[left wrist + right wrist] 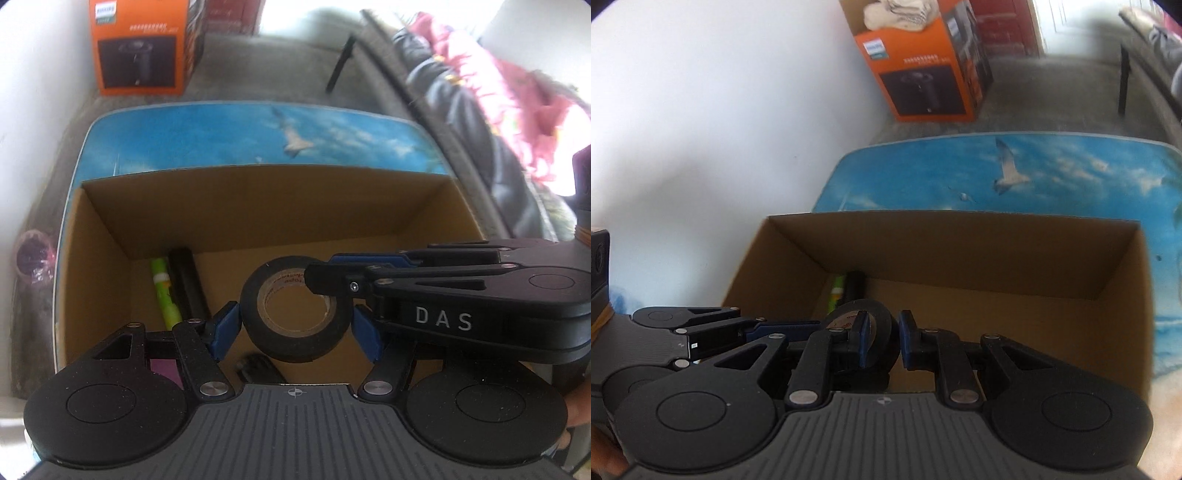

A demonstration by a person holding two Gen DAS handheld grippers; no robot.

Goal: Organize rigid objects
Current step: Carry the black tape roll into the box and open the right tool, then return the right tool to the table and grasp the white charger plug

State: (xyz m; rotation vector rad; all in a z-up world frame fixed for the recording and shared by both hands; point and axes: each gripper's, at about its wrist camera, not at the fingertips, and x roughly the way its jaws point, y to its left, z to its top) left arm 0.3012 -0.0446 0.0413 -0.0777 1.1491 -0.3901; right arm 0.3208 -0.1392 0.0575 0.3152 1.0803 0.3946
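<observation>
A black tape roll (pixel 295 314) hangs over an open cardboard box (pixel 258 206). My left gripper (pixel 295 328) has a blue pad on each side of the roll, touching it or nearly so. My right gripper (pixel 881 341) comes in from the right in the left wrist view and is shut on the roll's rim (pixel 882 321), one finger through the core. Inside the box lie a green tube (pixel 164 291) and a black cylinder (pixel 186 284) at the far left, with a small dark item (pixel 258 365) and something purple (pixel 162 367) near the front.
The box stands on a table with a sky-and-seagull print (pixel 258 136). An orange Philips carton (pixel 140 48) stands on the floor by the white wall. A dark sofa with pink fabric (pixel 498 92) is on the right. A pink-rimmed container (pixel 33 254) sits at the left.
</observation>
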